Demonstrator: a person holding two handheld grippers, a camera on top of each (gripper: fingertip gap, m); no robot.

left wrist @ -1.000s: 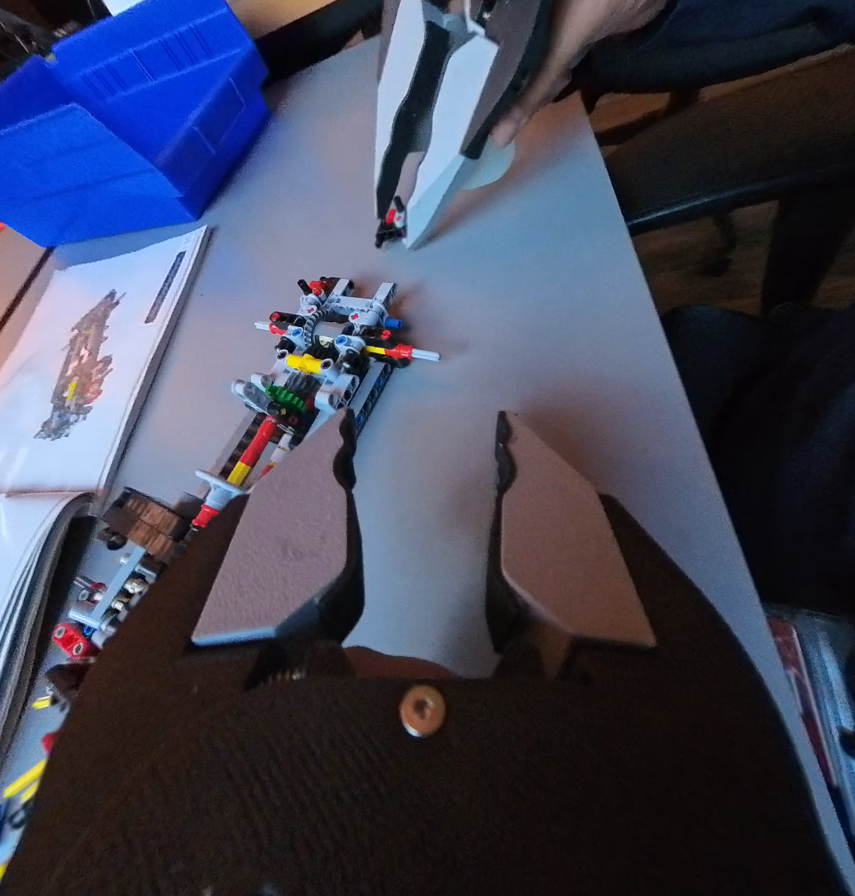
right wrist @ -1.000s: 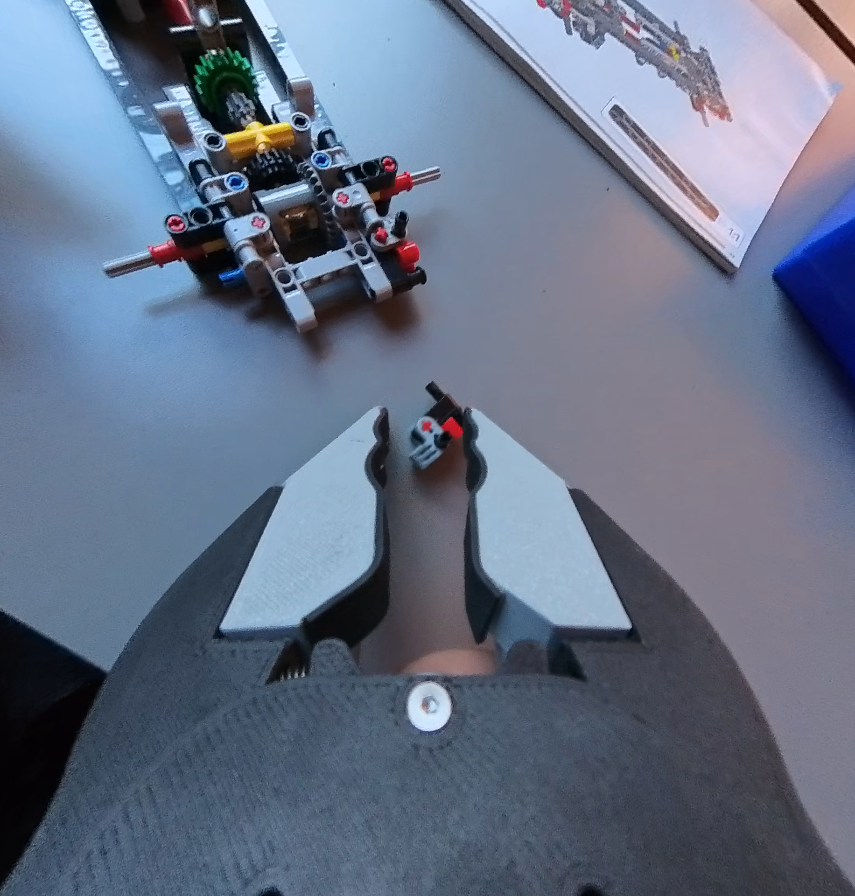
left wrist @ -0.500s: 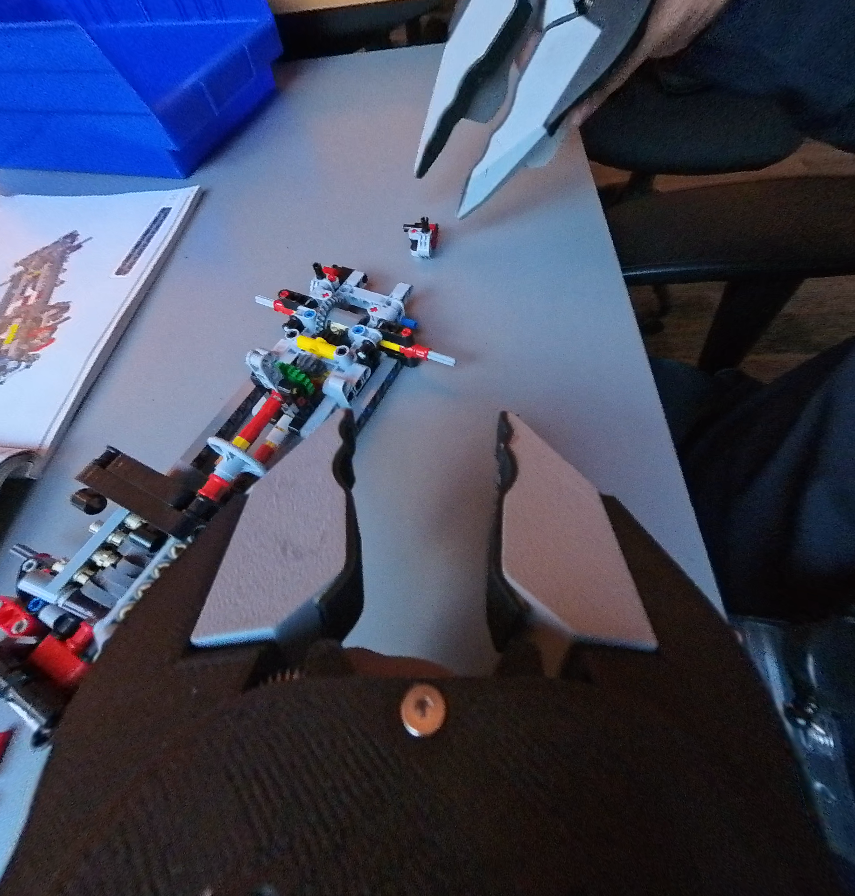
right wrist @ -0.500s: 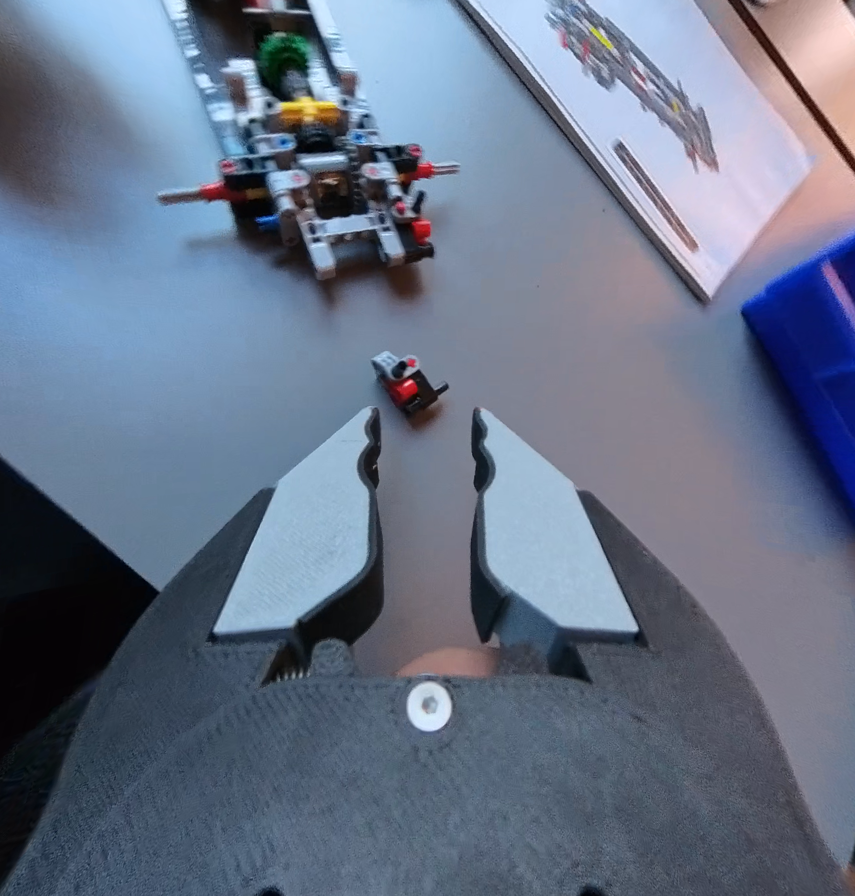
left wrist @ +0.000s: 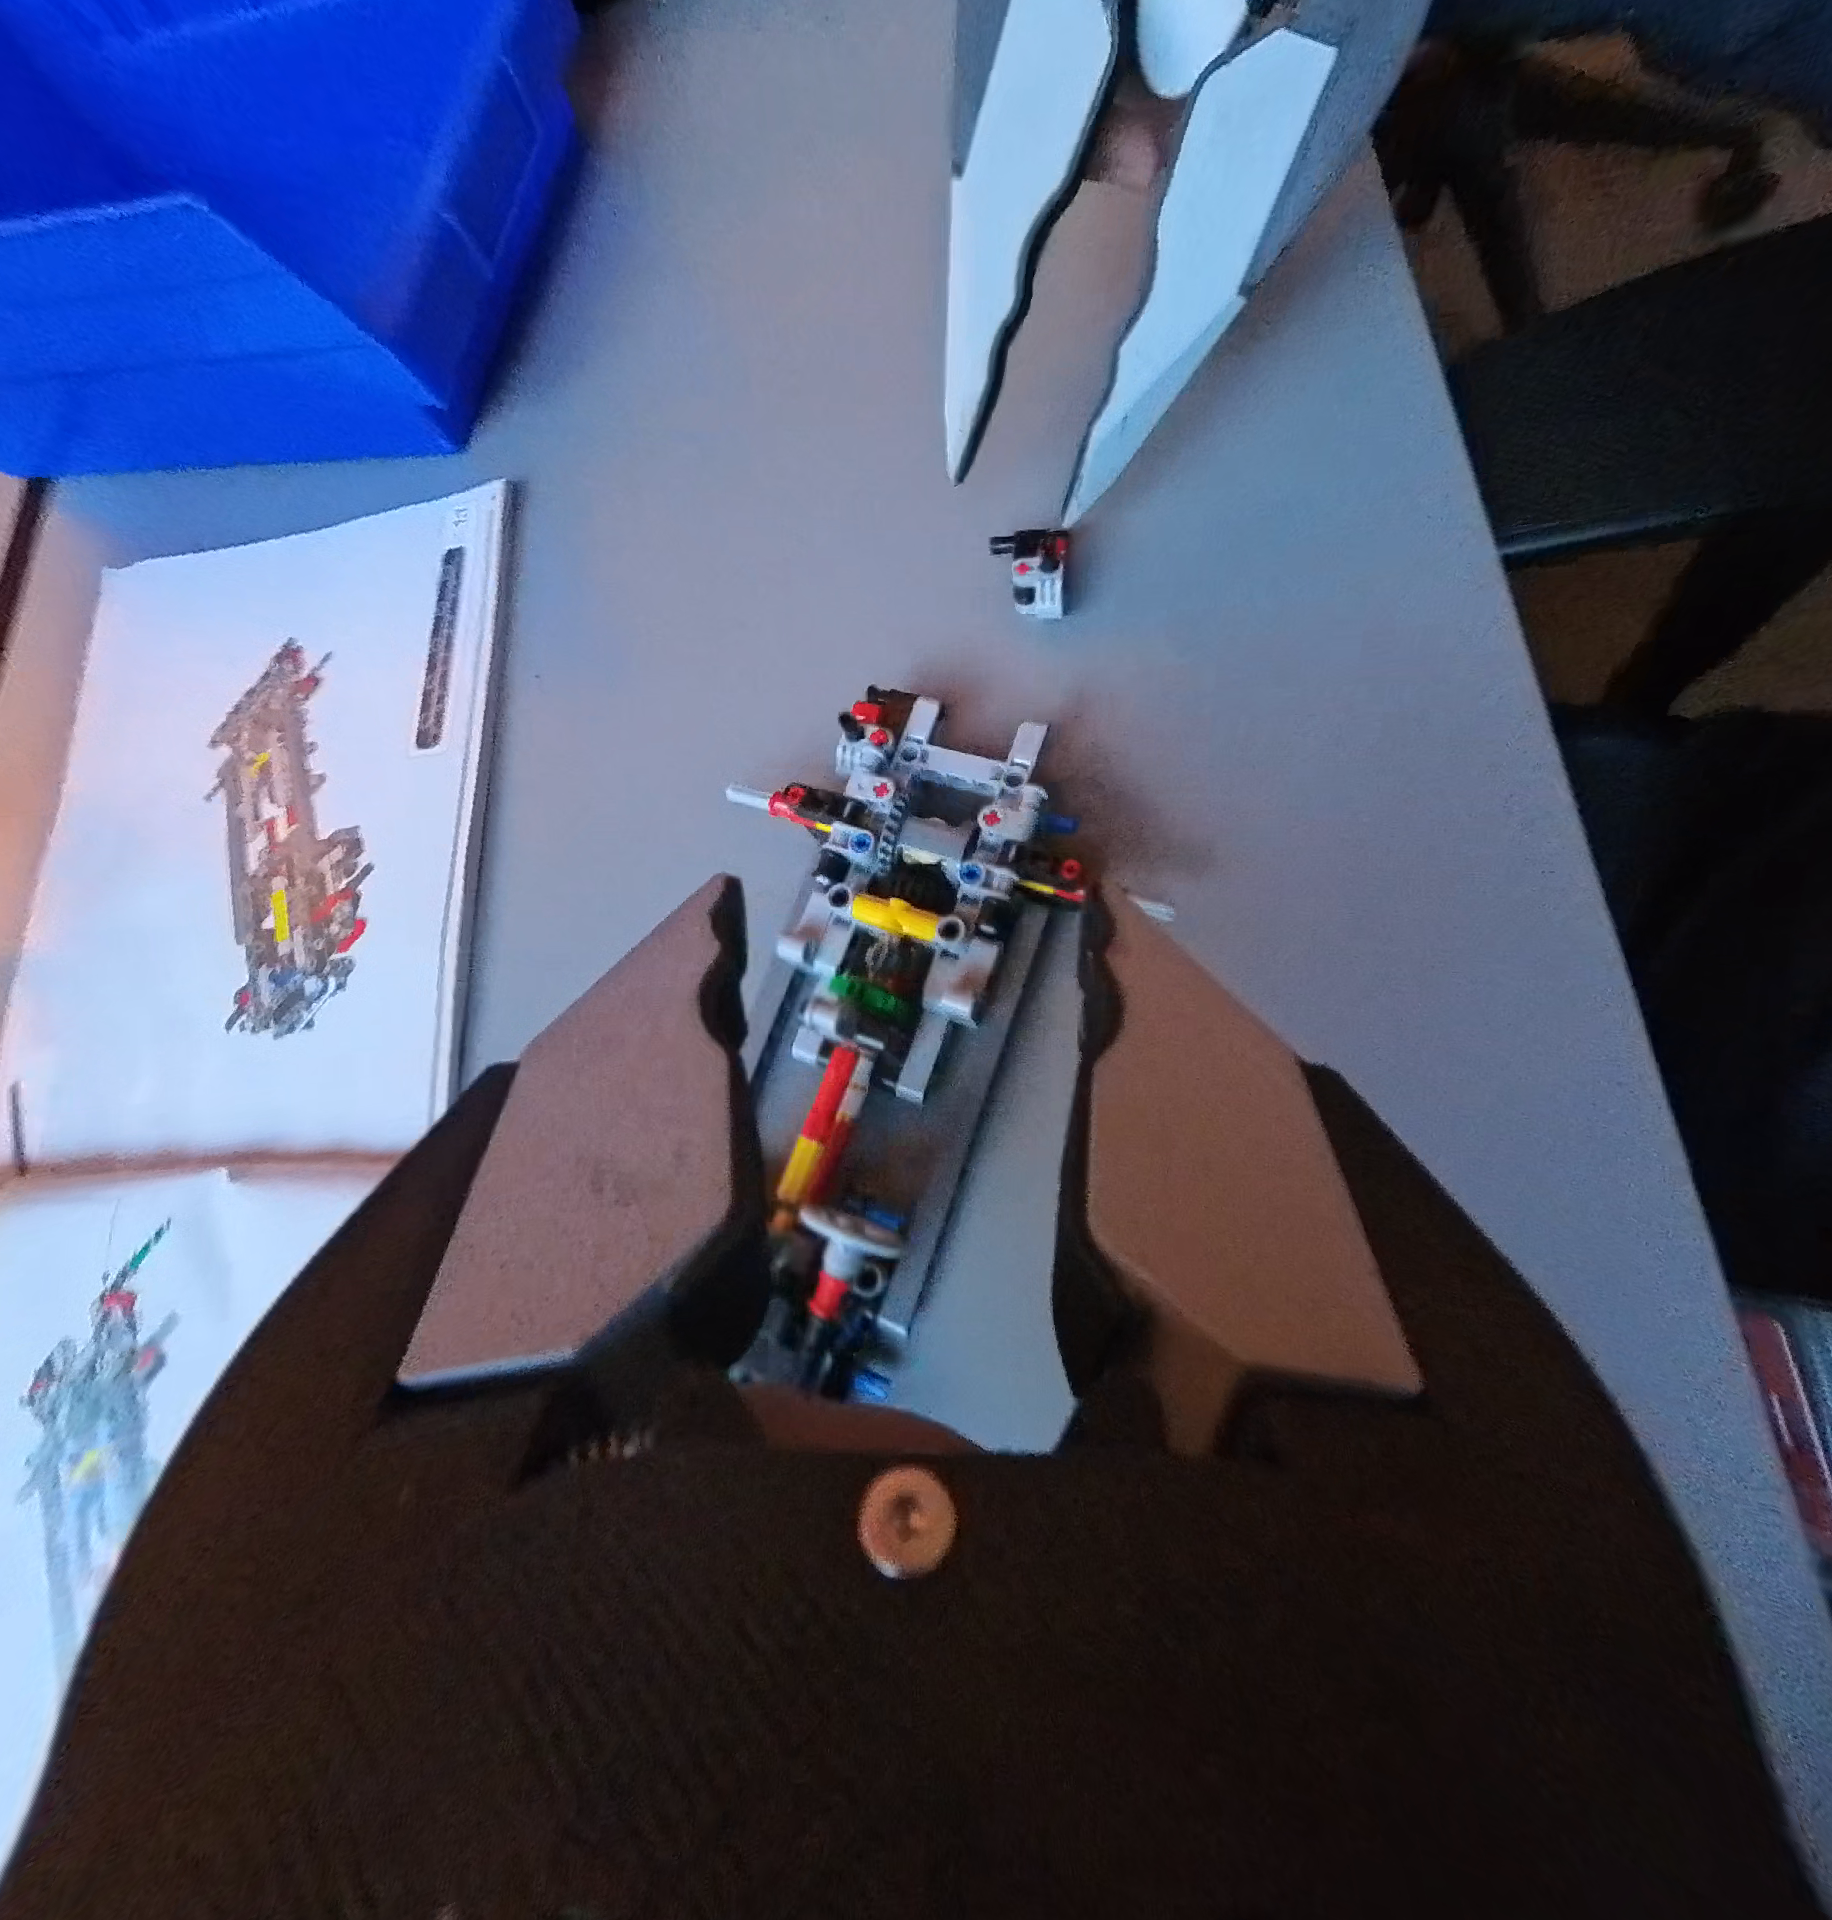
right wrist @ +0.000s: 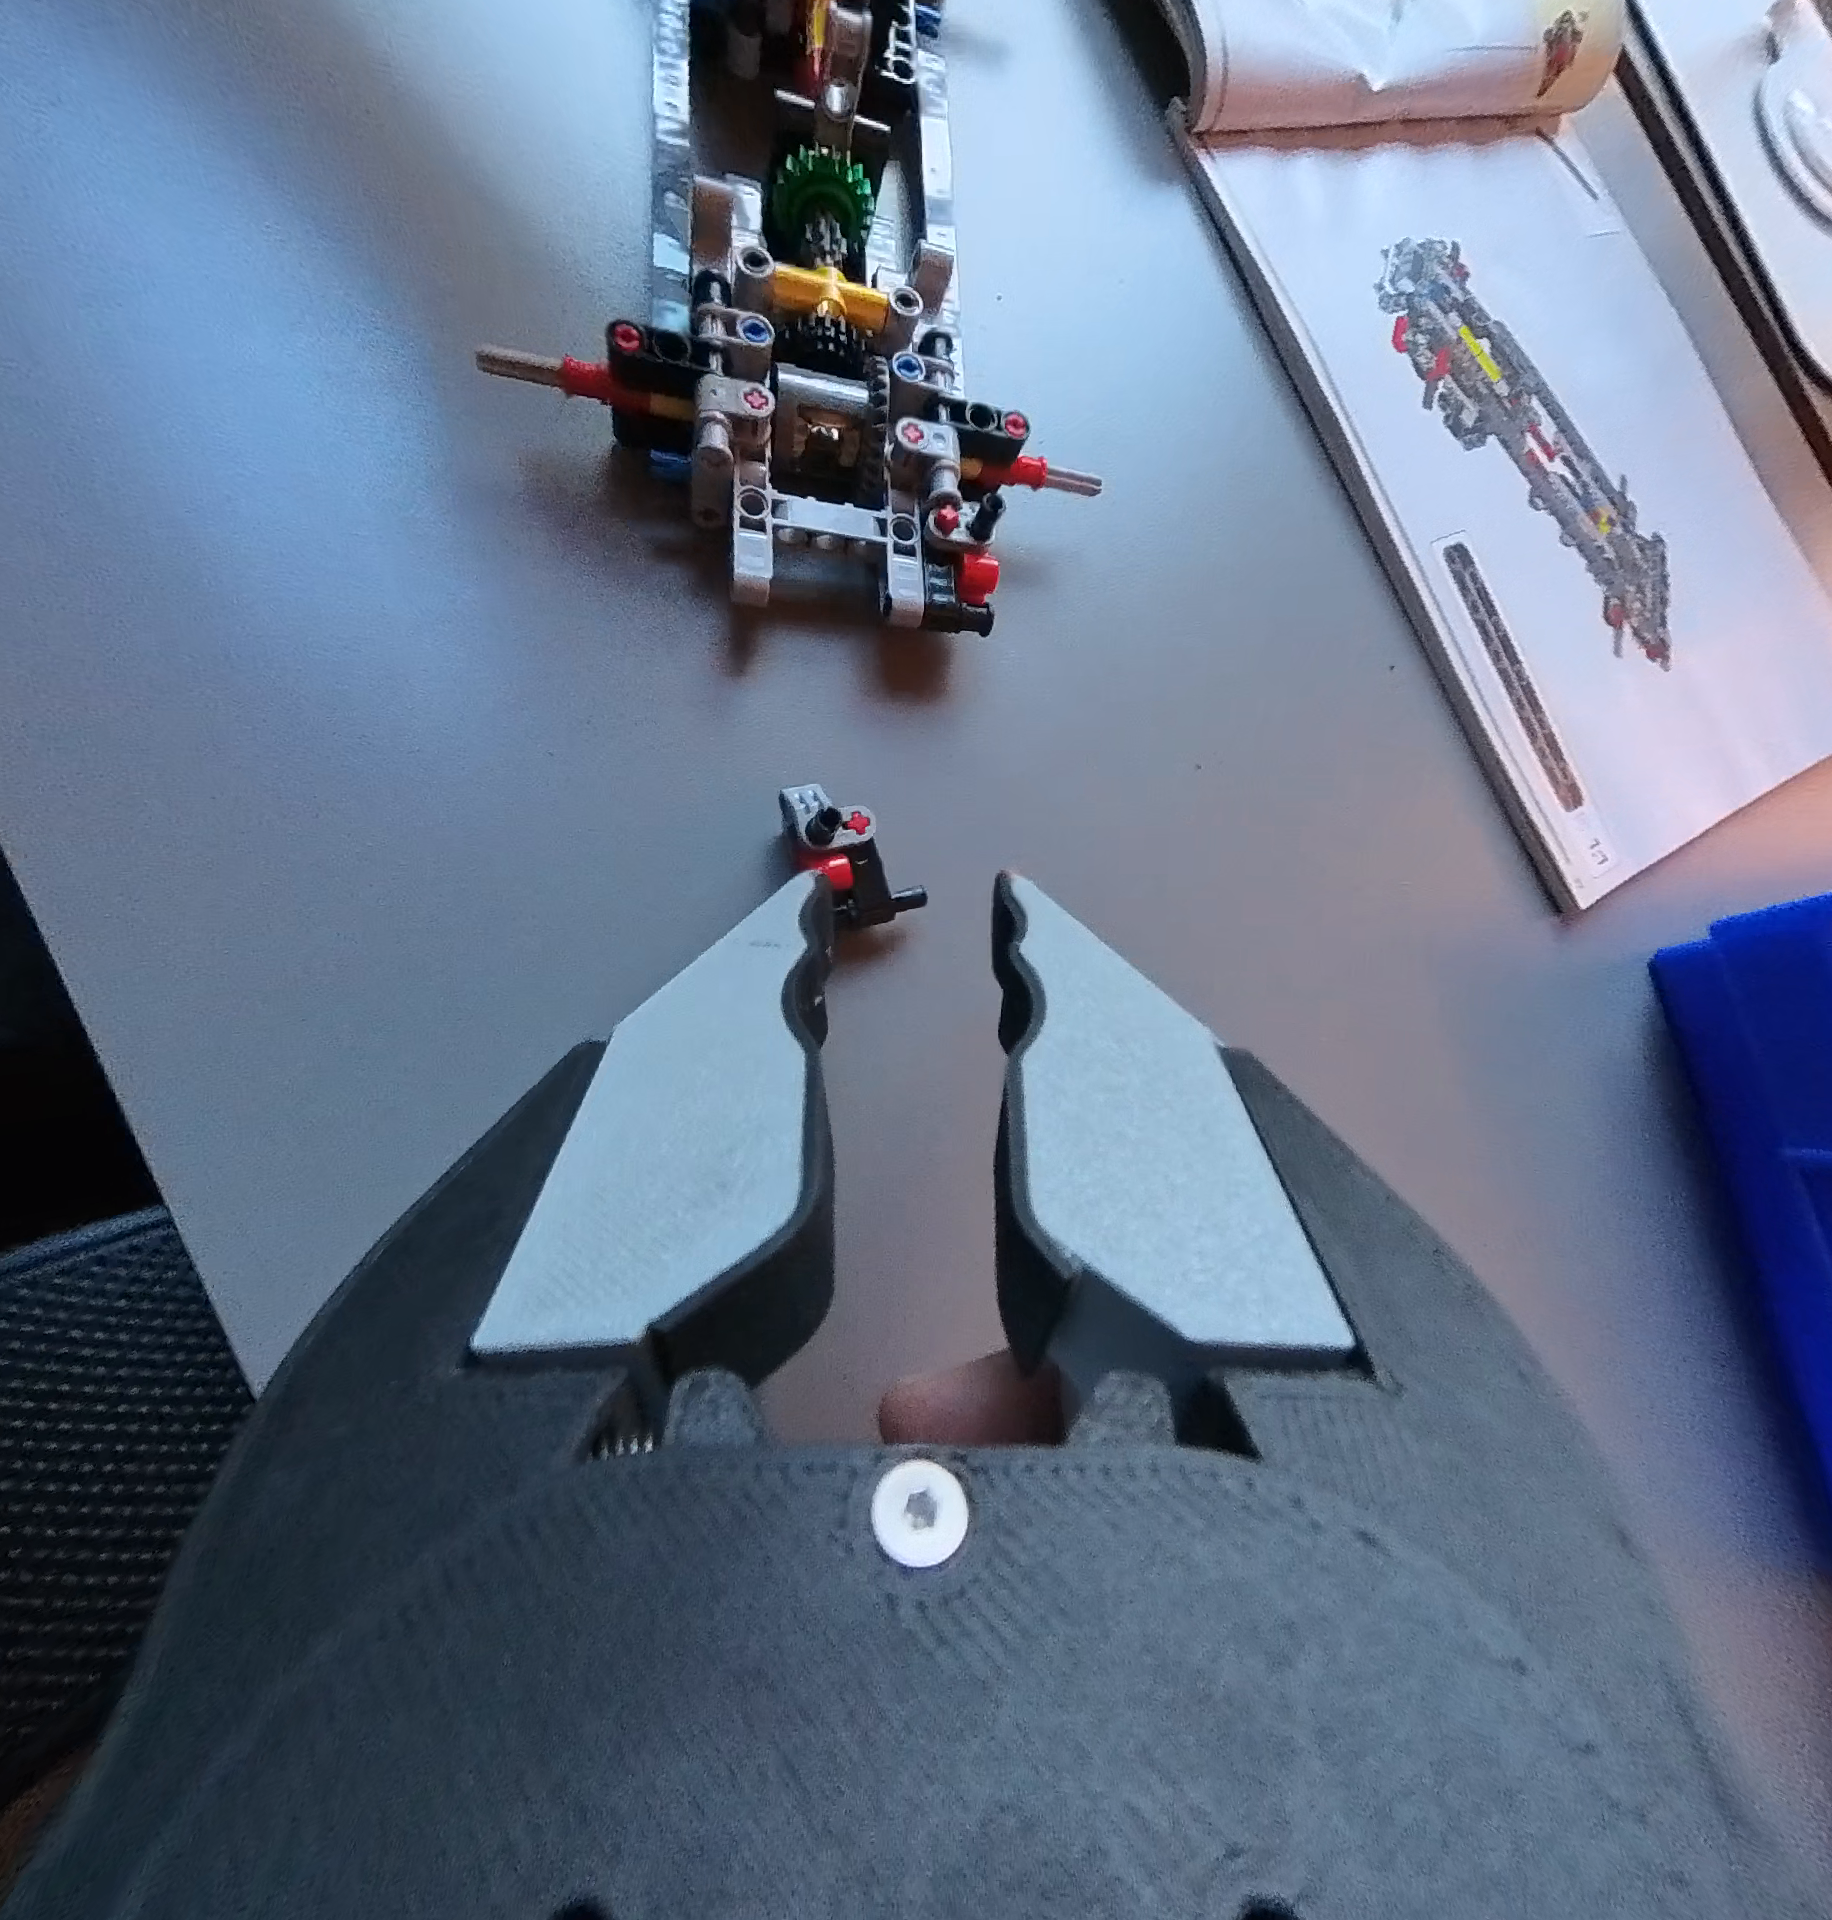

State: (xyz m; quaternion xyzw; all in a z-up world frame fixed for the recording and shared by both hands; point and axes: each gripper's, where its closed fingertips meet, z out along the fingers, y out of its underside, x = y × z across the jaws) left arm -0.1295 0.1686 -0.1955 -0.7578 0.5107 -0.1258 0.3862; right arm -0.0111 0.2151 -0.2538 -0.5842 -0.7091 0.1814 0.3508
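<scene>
— Left gripper (left wrist: pixel 912 904)?
— Matte brown pads with wavy edges, wide apart, gripping nothing; the brick-built chassis (left wrist: pixel 891 935) lies lengthwise between them at frame centre, contact unclear.
— Right gripper (right wrist: pixel 907 894)?
— Grey pads part-open, bare. The small grey-red-black piece (right wrist: pixel 844 857) sits at its left fingertip, on the smooth grey table (right wrist: pixel 268 623). Open booklet (right wrist: pixel 1577 468) upper right.

Blue bin (left wrist: pixel 216 208); grey table (right wrist: pixel 268 520); green gear (right wrist: pixel 820 194)

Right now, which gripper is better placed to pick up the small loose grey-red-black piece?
Right. The right gripper is open with its fingertips just short of the small loose piece on the table. The left gripper, also open, straddles the long chassis assembly, farther away.
</scene>
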